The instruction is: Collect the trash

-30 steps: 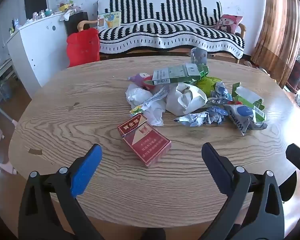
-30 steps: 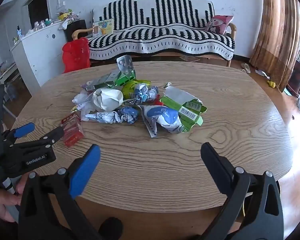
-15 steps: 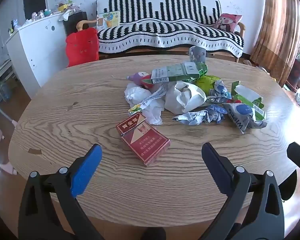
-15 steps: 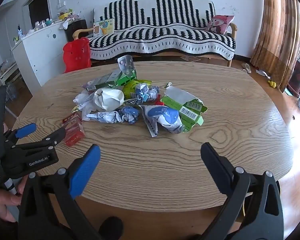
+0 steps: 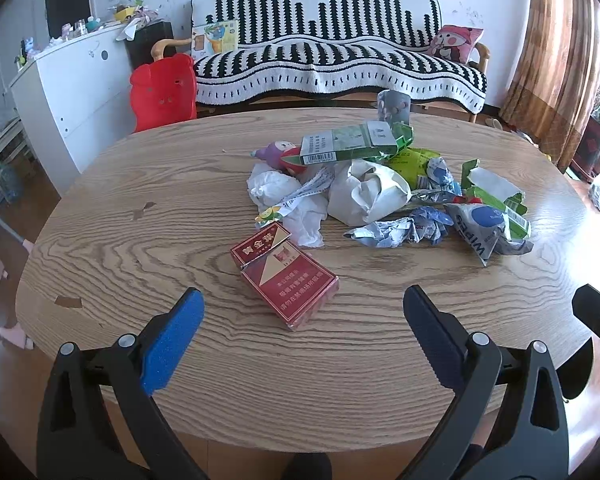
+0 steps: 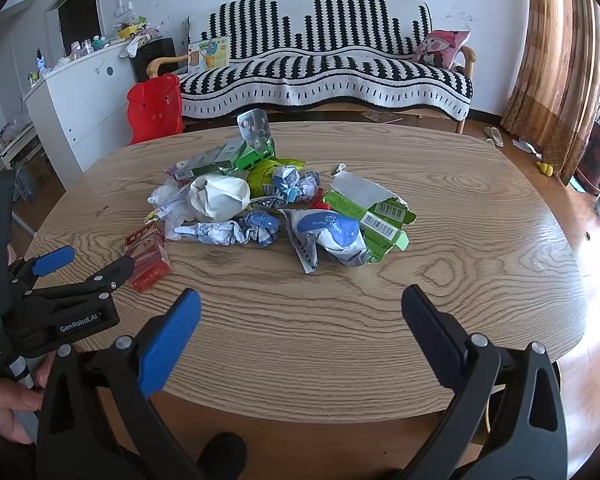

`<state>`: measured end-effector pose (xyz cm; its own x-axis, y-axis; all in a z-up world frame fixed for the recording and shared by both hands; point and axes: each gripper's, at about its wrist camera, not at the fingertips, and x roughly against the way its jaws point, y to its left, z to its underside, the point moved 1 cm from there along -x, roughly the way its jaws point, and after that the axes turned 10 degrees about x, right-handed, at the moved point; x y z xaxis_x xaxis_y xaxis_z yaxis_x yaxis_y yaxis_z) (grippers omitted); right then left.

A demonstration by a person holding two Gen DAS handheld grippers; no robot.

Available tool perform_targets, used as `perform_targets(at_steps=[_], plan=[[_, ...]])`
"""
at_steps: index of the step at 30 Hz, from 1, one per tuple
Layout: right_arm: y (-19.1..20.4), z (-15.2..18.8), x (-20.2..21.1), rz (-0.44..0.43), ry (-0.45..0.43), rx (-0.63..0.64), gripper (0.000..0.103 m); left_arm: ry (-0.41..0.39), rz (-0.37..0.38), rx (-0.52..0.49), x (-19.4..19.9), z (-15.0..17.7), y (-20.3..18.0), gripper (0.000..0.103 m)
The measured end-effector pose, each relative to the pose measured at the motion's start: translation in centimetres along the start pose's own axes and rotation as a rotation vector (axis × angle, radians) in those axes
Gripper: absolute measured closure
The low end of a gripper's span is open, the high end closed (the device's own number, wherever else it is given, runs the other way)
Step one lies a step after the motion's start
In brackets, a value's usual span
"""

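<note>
approach step: left gripper (image 5: 300, 312) spread wide and empty, lined up on the red cardboard cigarette pack (image 5: 285, 276) at the oval wooden table's (image 5: 140, 248) near edge; right gripper (image 6: 300, 316) likewise released; next, advance and clamp the pack's sides

Red cigarette pack (image 5: 285, 278), green carton (image 5: 350, 144), striped black-white sofa (image 5: 332, 60), possibly blue-printed wrapper (image 6: 332, 236)

Bright daylight from the right; sharp, fisheye-bent edges.
</note>
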<state>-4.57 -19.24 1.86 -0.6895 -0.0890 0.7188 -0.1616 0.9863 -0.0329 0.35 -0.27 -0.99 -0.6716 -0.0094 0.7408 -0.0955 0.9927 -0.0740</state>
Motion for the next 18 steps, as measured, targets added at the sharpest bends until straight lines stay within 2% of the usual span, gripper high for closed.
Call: perform_targets(at_steps=[18], plan=[[0.35,0.05,0.26,-0.004,0.004,0.003,0.006,0.002,0.000,0.000,0.09,0.18,-0.02,0.006]])
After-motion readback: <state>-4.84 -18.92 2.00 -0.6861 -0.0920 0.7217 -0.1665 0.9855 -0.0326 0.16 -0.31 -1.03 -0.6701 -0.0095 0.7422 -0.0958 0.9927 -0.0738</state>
